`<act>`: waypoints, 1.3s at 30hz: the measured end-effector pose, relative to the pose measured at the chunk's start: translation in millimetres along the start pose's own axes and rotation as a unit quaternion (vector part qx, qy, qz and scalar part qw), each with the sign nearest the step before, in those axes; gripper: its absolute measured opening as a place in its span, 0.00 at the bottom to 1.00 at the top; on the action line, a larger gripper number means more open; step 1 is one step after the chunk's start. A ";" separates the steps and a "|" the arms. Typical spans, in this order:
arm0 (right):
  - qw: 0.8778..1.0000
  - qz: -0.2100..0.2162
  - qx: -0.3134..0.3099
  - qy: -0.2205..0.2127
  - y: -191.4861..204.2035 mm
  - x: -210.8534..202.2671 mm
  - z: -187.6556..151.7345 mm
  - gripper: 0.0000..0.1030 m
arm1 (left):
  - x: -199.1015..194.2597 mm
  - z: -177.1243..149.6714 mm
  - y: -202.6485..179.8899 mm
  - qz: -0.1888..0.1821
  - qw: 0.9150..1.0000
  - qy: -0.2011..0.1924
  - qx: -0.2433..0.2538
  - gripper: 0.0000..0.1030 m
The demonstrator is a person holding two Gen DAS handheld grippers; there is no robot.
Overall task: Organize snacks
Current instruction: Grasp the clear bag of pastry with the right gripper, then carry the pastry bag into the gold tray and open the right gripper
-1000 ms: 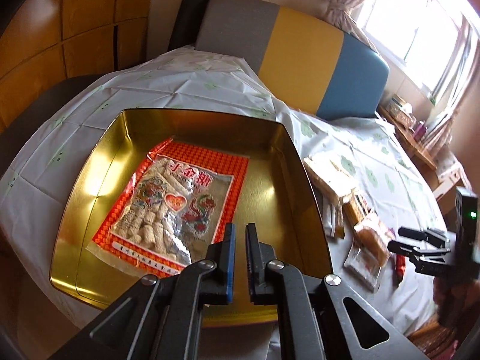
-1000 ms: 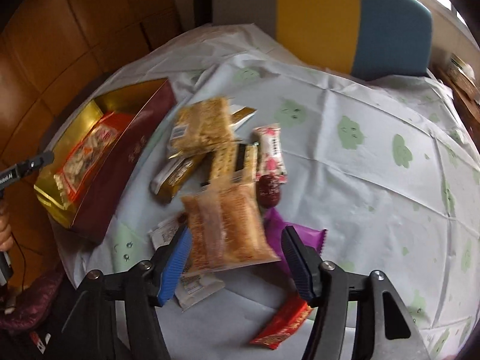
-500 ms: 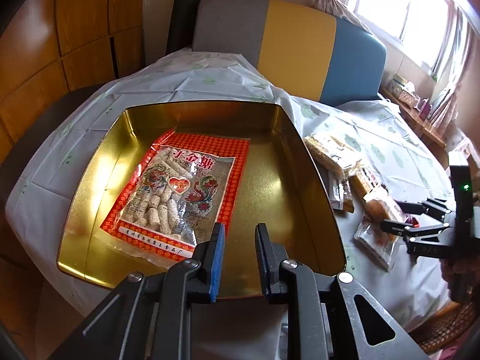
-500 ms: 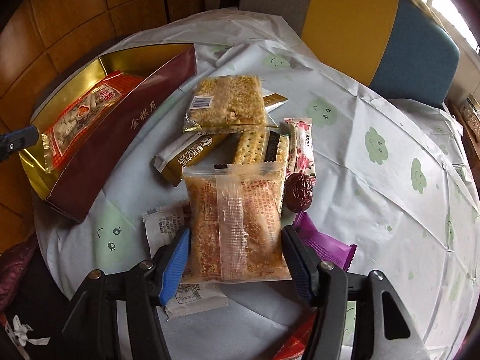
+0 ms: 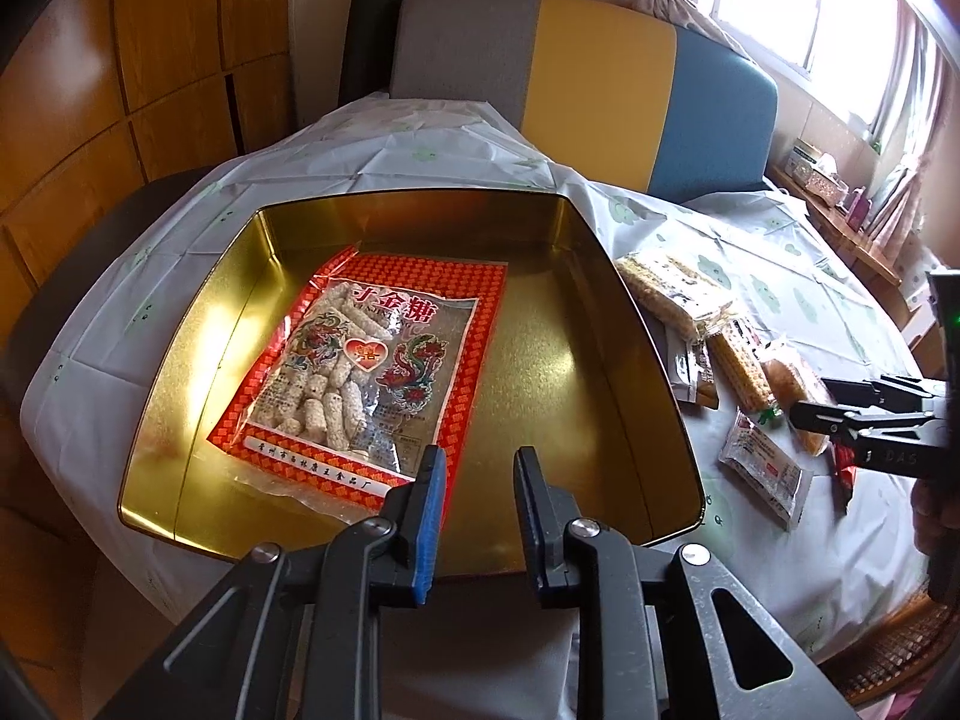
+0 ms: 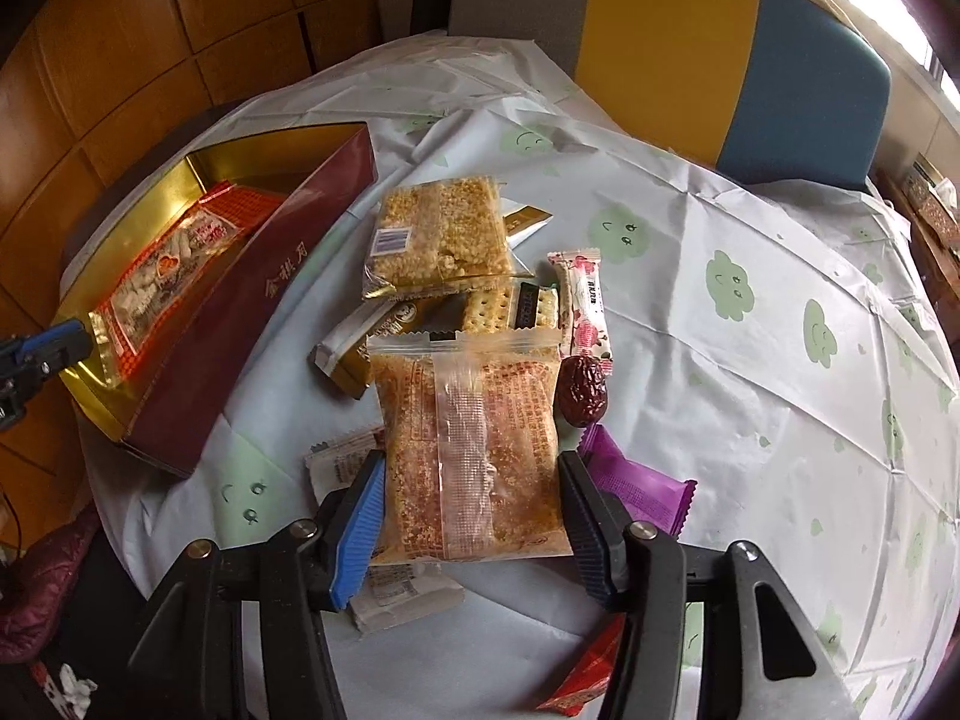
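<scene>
A gold tin (image 5: 630, 360) with a dark red outside (image 6: 252, 324) holds a red-bordered bag of pale candy sticks (image 5: 366, 372). My left gripper (image 5: 477, 468) hovers over the tin's near rim, its jaws opening with nothing between them. On the tablecloth to the right lies a heap of snacks. My right gripper (image 6: 471, 498) is closing on a clear packet of golden crispy cakes (image 6: 468, 444), and both pads meet its long edges. From the left wrist view, the right gripper (image 5: 834, 411) sits low over that heap.
Around the packet lie a rice-cake pack (image 6: 441, 234), crackers (image 6: 510, 309), a gold bar (image 6: 360, 342), a pink-white bar (image 6: 585, 300), a red date (image 6: 582, 390), a purple wrapper (image 6: 636, 489) and a white sachet (image 6: 342, 462). A padded chair (image 6: 720, 42) stands behind the table.
The left jaws have spread from nearly shut to a clear gap. The right jaws have drawn in against the sides of the clear packet, and the right view has tilted towards the snack heap.
</scene>
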State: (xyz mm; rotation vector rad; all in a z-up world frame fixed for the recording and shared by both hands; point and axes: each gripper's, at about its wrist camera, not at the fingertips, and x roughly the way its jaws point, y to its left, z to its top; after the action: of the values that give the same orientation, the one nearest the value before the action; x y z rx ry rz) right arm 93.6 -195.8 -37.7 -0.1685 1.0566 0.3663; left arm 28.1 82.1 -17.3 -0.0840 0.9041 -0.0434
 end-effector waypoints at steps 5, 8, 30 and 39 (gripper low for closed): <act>0.999 0.018 0.020 -0.019 11.6 -14.1 8.6 0.55 | -0.2 -1.9 5.3 0.001 1.000 0.000 -0.009 0.23; 0.999 0.037 0.025 -0.026 23.8 -18.3 19.0 0.55 | -1.0 -3.0 8.8 0.003 1.000 -0.001 -0.013 0.24; 0.994 0.097 0.048 -0.023 127.6 42.0 143.2 0.55 | 0.7 -5.4 40.8 0.030 0.998 -0.009 -0.051 0.30; 0.998 0.048 0.016 -0.046 137.6 57.0 156.9 0.58 | 1.7 -5.5 39.9 0.038 0.998 -0.012 -0.045 0.37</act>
State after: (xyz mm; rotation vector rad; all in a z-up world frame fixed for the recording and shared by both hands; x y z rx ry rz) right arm 195.6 -7.6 -5.8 -0.0721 0.9816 0.4390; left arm 24.9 121.4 -25.7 -0.1338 0.8845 0.0682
